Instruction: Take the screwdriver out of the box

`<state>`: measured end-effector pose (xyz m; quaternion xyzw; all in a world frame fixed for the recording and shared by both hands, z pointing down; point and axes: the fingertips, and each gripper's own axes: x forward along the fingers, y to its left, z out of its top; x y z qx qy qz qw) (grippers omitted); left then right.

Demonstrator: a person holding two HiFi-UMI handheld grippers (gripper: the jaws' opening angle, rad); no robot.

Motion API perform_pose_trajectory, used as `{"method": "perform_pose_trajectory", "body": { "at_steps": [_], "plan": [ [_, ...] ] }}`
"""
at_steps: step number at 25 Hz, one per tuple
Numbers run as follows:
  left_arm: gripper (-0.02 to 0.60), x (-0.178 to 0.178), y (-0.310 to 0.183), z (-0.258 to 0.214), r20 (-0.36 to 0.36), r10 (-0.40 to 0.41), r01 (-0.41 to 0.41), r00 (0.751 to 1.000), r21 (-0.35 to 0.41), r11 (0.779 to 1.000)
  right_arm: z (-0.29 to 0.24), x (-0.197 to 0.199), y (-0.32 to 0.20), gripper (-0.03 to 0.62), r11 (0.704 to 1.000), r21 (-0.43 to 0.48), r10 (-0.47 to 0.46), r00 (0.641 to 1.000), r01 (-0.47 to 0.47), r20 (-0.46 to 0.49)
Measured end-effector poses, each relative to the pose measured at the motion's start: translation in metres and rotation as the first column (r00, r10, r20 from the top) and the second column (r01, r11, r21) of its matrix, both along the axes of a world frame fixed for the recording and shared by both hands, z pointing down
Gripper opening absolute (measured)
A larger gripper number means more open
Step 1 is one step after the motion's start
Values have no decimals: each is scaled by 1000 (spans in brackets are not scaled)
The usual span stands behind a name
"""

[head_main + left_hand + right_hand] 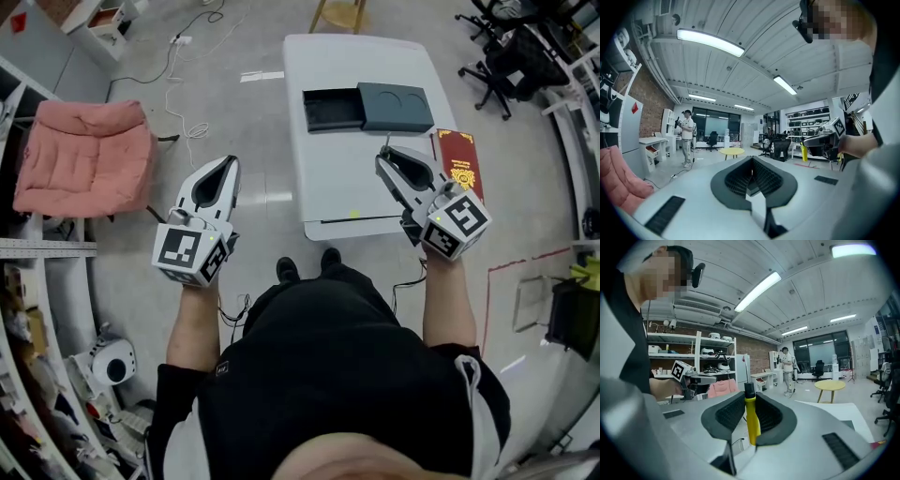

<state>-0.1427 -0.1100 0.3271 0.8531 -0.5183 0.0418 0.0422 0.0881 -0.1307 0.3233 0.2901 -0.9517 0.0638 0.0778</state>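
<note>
1. The right gripper clamps the screwdriver by its yellow handle. The shaft runs up along the jaws, out of the box and just this side of it.
2. The left gripper, jaws together and empty, hangs well left of the box.

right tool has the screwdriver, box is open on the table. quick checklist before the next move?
1. Screwdriver clear of the box: ok, held above the table's near edge.
2. Right tool grip: ok, jaws shut on the yellow handle, shaft pointing up.
3. Left tool: ok, shut, empty, off the table to the left.
4. Set-down room on the table: ok, bare in front of the box.
5. Red booklet near the right tool: ok, apart.
6. Box tray contents: cannot tell, too dark.
</note>
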Motion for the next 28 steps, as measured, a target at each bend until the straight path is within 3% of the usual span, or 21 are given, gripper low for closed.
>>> {"method": "perform_pose_trajectory", "body": {
  "at_steps": [3, 10, 28],
  "plan": [
    [11, -5, 2, -1, -9, -22, 22, 1000, 4, 1000, -9, 4, 6, 84, 1000, 11, 0, 998, -1, 59],
    [11, -5, 0, -8, -13, -83, 84, 996, 0, 997, -21, 34, 0, 84, 999, 18, 25, 997, -27, 75],
    [11, 9, -4, -5, -9, -70, 70, 998, -4, 998, -19, 43, -5, 84, 999, 11, 33, 991, -35, 132]
  ]
}}
